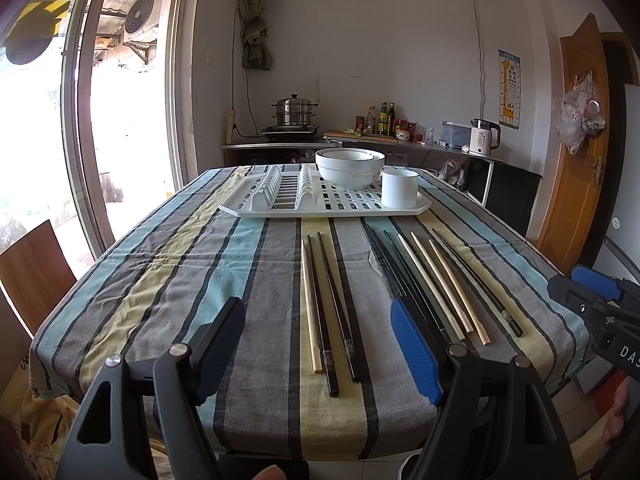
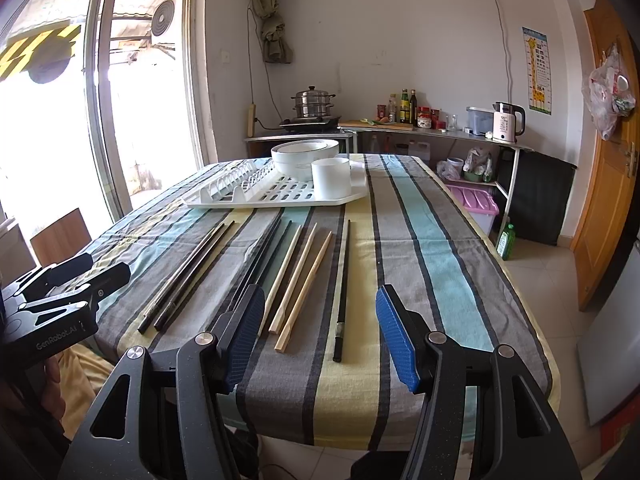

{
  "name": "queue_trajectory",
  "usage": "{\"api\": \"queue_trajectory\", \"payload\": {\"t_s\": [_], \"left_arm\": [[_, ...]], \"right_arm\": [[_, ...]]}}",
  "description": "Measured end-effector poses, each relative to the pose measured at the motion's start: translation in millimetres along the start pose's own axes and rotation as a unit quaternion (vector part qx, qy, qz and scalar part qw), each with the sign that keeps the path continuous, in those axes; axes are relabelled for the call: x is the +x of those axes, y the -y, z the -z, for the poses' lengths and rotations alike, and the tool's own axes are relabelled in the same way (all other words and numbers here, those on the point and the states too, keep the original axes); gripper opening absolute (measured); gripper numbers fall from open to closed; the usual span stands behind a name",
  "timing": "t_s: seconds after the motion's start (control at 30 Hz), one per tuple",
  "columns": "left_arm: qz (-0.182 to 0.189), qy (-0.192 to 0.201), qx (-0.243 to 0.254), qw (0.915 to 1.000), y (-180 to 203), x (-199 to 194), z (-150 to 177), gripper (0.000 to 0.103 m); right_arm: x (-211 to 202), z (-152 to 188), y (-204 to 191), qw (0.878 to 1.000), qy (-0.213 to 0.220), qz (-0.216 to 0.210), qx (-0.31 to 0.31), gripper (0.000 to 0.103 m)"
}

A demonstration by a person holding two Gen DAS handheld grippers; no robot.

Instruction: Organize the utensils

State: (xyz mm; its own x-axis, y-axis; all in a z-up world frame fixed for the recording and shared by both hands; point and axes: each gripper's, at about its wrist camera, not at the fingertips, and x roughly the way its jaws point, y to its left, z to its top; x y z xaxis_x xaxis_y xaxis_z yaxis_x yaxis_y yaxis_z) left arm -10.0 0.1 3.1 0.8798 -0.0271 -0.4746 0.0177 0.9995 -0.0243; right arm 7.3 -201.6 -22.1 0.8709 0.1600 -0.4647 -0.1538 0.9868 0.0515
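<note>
The left gripper (image 1: 324, 352) stands spread wide with nothing between its blue ribbed pads, poised over the near edge of the striped cloth-covered table (image 1: 200, 280); the right gripper (image 2: 320, 336) is likewise spread and empty; black and pale wooden chopsticks (image 2: 304, 272) lie loose on the cloth in rough parallel, just ahead of both grippers; farther back sits a white slotted plastic dish rack (image 2: 280, 196), carrying stacked white ceramic bowls (image 2: 300, 156) and a white cylindrical cup (image 2: 331, 176).
</note>
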Motion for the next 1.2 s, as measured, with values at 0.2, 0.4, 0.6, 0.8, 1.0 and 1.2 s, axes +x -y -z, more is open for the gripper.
{"api": "queue_trajectory", "payload": {"t_s": [0.2, 0.4, 0.6, 0.8, 1.0, 1.2], "left_arm": [[-0.006, -0.002, 0.004, 1.0000, 1.2, 3.8, -0.8, 0.077], [-0.009, -0.013, 0.009, 0.9998, 0.7, 13.9, -2.8, 0.077], [-0.013, -0.040, -0.001, 0.9991, -8.5, 38.0, -10.4, 0.077], [0.006, -0.075, 0.001, 0.9972, -16.1, 68.4, -22.2, 0.074], [0.014, -0.108, 0.002, 0.9940, -25.2, 103.8, -37.5, 0.063], [0.044, -0.134, 0.003, 0.9900, -28.1, 131.3, -51.1, 0.048]], "right_arm": [[0.6, -0.1, -0.1, 1.000, 0.000, -0.001, 0.000, 0.059], [8.9, -4.3, -0.5, 1.000, -0.004, -0.004, 0.001, 0.059], [24.2, -12.5, -0.8, 1.000, -0.012, -0.012, -0.002, 0.059], [48.3, -27.0, -4.4, 0.999, -0.031, -0.025, -0.010, 0.059], [80.6, -41.9, -7.9, 0.997, -0.062, -0.044, -0.009, 0.059], [114.4, -55.0, -12.6, 0.994, -0.096, -0.051, -0.019, 0.048]]}}
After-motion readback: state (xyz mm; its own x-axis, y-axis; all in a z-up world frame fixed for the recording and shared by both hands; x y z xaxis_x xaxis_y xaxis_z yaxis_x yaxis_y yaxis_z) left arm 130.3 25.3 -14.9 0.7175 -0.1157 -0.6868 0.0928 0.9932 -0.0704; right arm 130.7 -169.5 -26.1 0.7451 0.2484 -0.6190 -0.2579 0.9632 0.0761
